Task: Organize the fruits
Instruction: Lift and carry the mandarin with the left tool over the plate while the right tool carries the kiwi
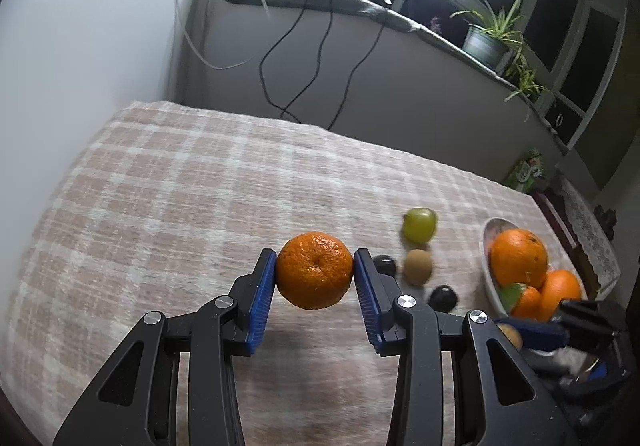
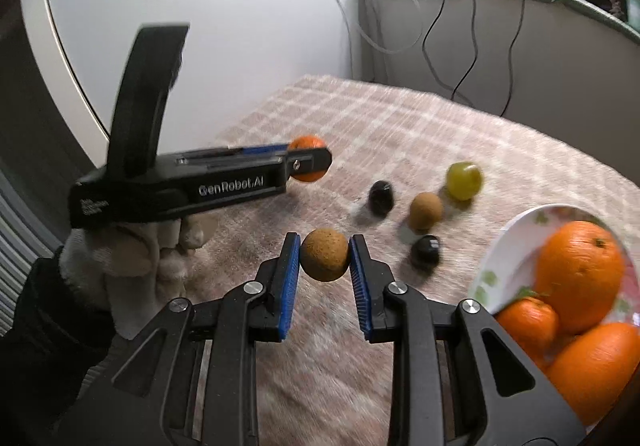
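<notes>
While three oranges are sitting in the bowl (image 2: 516,222), the left hand-held gripper (image 1: 315,278), reading "GenRobot.AI", is clamping a tangerine (image 1: 315,269); the right hand-held gripper (image 2: 325,258) is squeezing a brown fruit (image 2: 324,255) above the surface (image 1: 180,186).

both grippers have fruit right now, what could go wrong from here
1. The round orange mandarin is pinched only at its sides by the left gripper; it might slip out.
2. The white bowl already holds a large orange piled on others, so added fruit may roll off.
3. The right gripper, holding the small brown fruit, is close to the left and might bump it.
</notes>
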A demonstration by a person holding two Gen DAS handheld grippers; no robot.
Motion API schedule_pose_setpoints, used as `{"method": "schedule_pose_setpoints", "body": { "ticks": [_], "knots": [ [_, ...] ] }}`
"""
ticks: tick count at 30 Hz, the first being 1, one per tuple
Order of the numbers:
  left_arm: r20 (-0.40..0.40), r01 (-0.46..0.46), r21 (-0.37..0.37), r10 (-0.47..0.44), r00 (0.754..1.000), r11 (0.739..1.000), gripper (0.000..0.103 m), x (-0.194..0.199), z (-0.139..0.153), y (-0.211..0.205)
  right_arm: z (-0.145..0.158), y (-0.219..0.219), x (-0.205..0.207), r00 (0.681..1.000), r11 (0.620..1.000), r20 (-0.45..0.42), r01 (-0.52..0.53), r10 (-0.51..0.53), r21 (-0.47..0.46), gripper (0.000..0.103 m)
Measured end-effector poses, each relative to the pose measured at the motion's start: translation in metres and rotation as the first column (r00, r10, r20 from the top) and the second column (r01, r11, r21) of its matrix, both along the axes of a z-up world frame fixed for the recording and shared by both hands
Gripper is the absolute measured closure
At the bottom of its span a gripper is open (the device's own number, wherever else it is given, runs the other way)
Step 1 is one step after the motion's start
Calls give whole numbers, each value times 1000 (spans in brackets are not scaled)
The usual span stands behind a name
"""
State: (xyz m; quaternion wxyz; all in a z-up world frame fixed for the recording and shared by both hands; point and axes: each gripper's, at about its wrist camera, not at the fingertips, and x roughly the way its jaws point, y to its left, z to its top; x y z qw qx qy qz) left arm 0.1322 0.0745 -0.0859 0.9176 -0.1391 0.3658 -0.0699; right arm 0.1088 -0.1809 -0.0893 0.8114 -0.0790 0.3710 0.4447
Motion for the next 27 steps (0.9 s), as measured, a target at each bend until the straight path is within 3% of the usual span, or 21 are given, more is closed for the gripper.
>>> {"method": "schedule_pose_setpoints", "body": {
  "ticks": [14,27],
  "knots": [
    [51,120,-29,-118,992,992,65,-1,21,-56,37,-101,16,982,983,68,171,-175,58,77],
    [48,211,-34,-209,977,977,65,8,23,-105,29,-161,45,950,952,66,303,-305,38,77]
  ]
}}
